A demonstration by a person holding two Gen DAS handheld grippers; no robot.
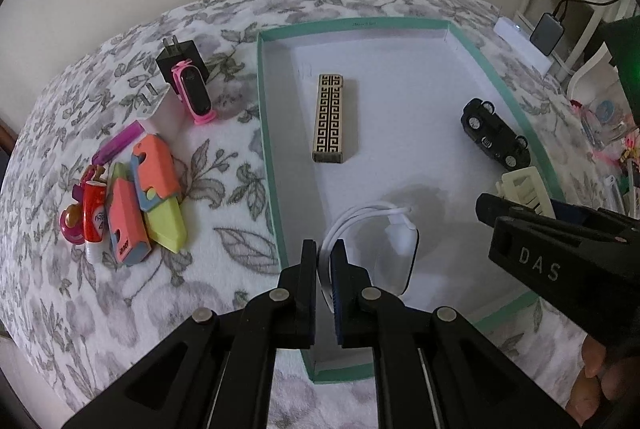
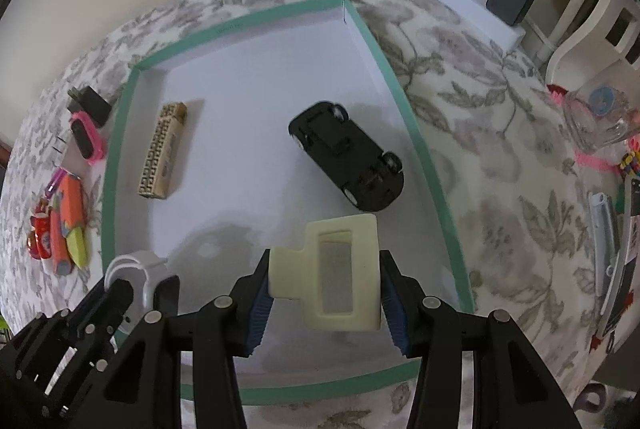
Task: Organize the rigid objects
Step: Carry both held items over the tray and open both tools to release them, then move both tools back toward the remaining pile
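Note:
A teal-rimmed white tray [image 1: 268, 133] [image 2: 116, 149] lies on the floral blanket. In it are a gold-and-black patterned box [image 1: 330, 119] [image 2: 162, 153] and a black toy car [image 1: 496, 137] [image 2: 348, 161] resting on its roof. My left gripper [image 1: 323, 249] [image 2: 144, 289] is shut on the looped cable of a white charger [image 1: 400, 249] [image 2: 132, 265], low over the tray's near left corner. My right gripper [image 2: 326, 293] [image 1: 520, 213] is shut on a cream plastic clip [image 2: 344, 277] [image 1: 520, 185], held just above the tray floor, near the car.
Left of the tray lie a pile of bright toys [image 1: 136, 197], a black plug [image 1: 180, 57] and a pink band [image 1: 194, 89]. To the right are a white power strip [image 2: 480, 13], a glass [image 2: 596, 117] and pens [image 2: 604, 241]. A wall runs behind.

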